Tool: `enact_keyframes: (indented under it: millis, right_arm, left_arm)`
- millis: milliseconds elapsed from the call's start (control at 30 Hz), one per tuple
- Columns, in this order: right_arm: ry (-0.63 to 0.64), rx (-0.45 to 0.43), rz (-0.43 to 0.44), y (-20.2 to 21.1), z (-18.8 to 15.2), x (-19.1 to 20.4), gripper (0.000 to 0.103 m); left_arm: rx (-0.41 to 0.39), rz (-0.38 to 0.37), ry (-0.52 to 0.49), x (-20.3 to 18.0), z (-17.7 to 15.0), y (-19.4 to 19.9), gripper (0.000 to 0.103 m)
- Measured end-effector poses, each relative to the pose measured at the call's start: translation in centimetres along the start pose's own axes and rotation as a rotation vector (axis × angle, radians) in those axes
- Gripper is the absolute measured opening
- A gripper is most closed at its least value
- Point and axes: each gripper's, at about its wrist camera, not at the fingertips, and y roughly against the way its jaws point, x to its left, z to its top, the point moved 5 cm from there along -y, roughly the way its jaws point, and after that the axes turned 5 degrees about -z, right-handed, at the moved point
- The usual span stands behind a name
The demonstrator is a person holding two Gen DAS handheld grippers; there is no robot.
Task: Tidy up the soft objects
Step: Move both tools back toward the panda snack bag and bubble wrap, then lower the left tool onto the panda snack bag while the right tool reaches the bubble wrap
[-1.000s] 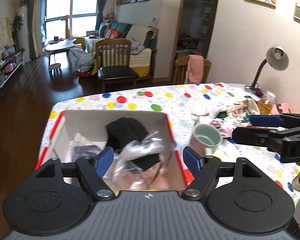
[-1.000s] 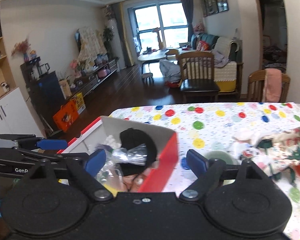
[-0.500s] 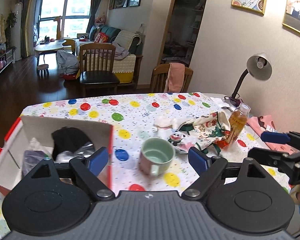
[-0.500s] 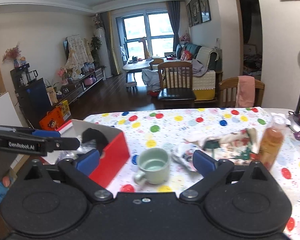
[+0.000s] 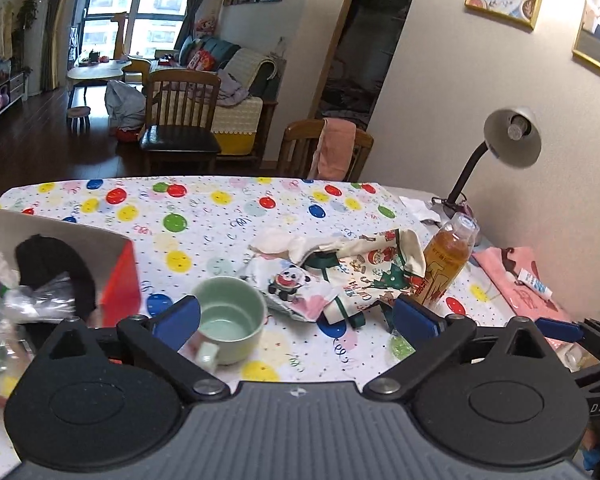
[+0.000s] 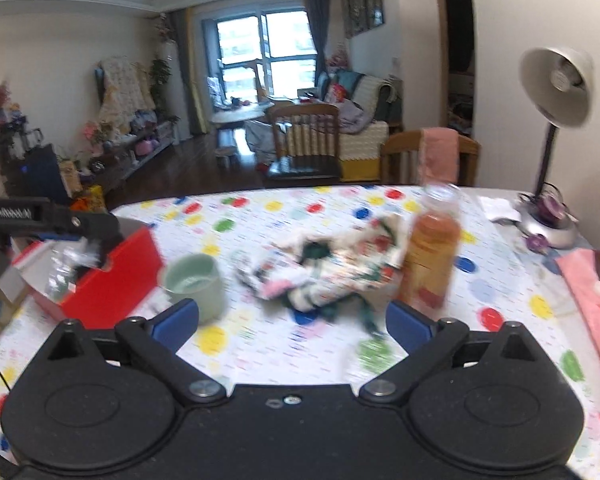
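Observation:
A crumpled pile of printed cloths (image 5: pixel 340 276) lies mid-table; it also shows, blurred, in the right wrist view (image 6: pixel 324 272). A red box (image 5: pixel 120 284) at the left holds a black soft item (image 5: pixel 52 268) and clear plastic bags (image 5: pixel 36 296); the box also shows in the right wrist view (image 6: pixel 112 276). My left gripper (image 5: pixel 296 318) is open and empty, above the table in front of the cloths. My right gripper (image 6: pixel 292 322) is open and empty, also facing the cloths. The right gripper shows at the right edge of the left wrist view (image 5: pixel 560 328).
A green mug (image 5: pixel 230 318) stands between the box and the cloths. An amber drink bottle (image 5: pixel 446 264) stands right of the cloths. A desk lamp (image 5: pixel 508 140) and a pink cloth (image 5: pixel 516 280) with a small tube are at the far right. Chairs stand behind the table.
Both grippers swung right, away from the red box and toward the cloth pile and bottle. Both stayed open and empty.

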Motion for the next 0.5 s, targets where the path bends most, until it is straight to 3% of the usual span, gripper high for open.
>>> enact_keyframes:
  millis: [200, 500]
  right_arm:
    - [-0.041, 0.034, -0.036, -1.0, -1.6, -4.6, 0.1]
    - [-0.066, 0.069, -0.068, -3.2, -3.0, -9.2, 0.1]
  left_arm:
    - [0.036, 0.018, -0.022, -2.4, -0.1, -4.0, 0.103]
    - [0.117, 0.072, 0.055, -3.8, 1.0, -11.4, 0.103]
